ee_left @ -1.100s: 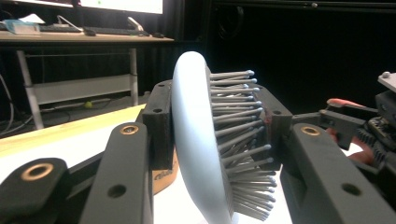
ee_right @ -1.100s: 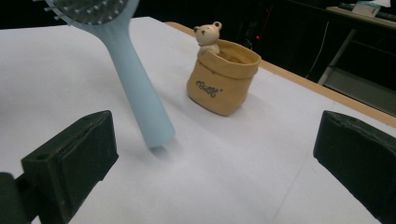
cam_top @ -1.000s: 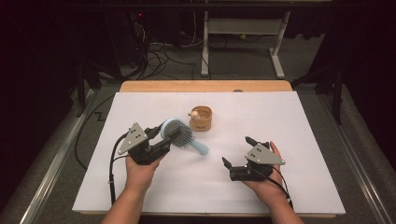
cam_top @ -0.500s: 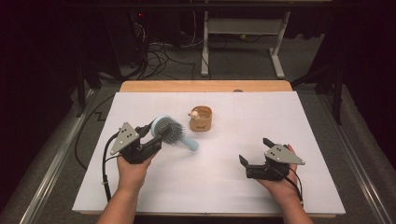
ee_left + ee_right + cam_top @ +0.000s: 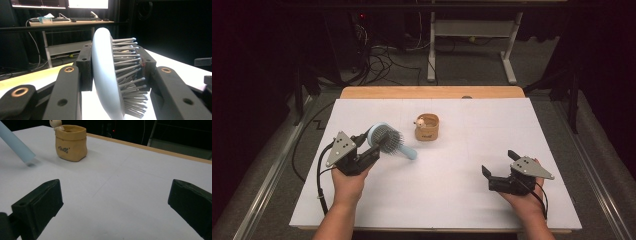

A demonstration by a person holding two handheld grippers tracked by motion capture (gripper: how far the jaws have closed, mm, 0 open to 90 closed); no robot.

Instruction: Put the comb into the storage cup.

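A light blue hairbrush (image 5: 385, 138) is clamped by its head in my left gripper (image 5: 373, 146) at the left of the white table sheet (image 5: 462, 200). In the left gripper view the jaws press on the brush's back and bristles (image 5: 105, 75). Its handle (image 5: 409, 152) slopes down to the right, ending just above the sheet. My right gripper (image 5: 498, 163) is near the front right, open, with nothing between its jaws. A small tan pot (image 5: 427, 127) with a little figure on its rim stands mid-table, also ahead of the right gripper (image 5: 115, 202) as the pot (image 5: 71, 143).
The wooden table edge (image 5: 432, 92) runs along the far side. Beyond it are a desk frame (image 5: 472, 45) and cables (image 5: 382, 60) on the floor. The brush handle tip (image 5: 17, 146) hangs left of the pot.
My right gripper has moved to the right, away from the brush and nearer the table's right side. The left gripper with the brush has shifted slightly left.
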